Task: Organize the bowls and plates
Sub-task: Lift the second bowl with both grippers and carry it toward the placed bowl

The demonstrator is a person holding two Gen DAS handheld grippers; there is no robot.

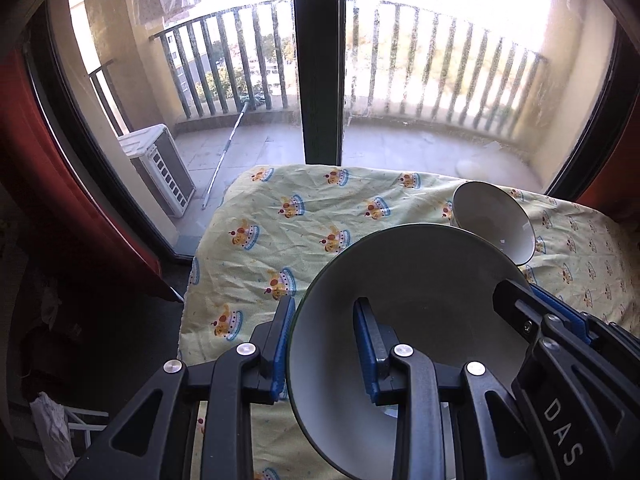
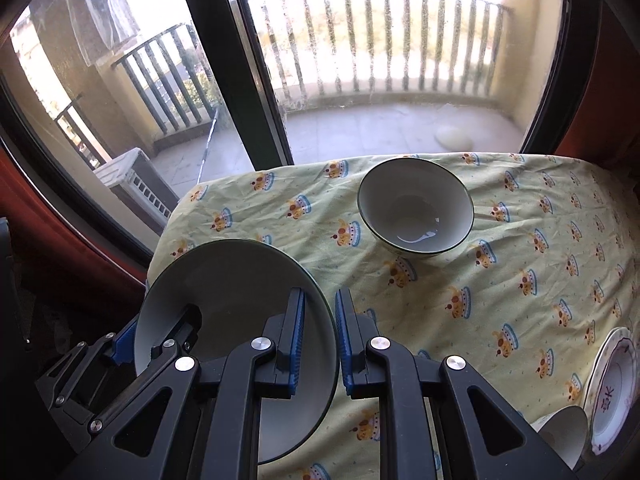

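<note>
Both grippers straddle the rim of one large plate (image 1: 404, 320), tilted up off the tablecloth (image 1: 304, 216). Left gripper (image 1: 326, 344): one finger outside the rim, one on the plate's inner face. Right gripper (image 2: 320, 340): same arrangement on the opposite rim. Neither view shows whether the pads actually press the rim; gaps look visible, so grip is uncertain.

Small bowl (image 2: 416, 208) sits ahead of the right gripper, just past the plate's far edge in the left view. A patterned plate (image 2: 612, 388) lies far right, with another bowl (image 2: 568, 428) beside it.

Risks, judged:
- glazed rim slides between pads; plate drops.
- hands move unevenly; plate twists free.
- plate's far edge knocks the small bowl.
</note>
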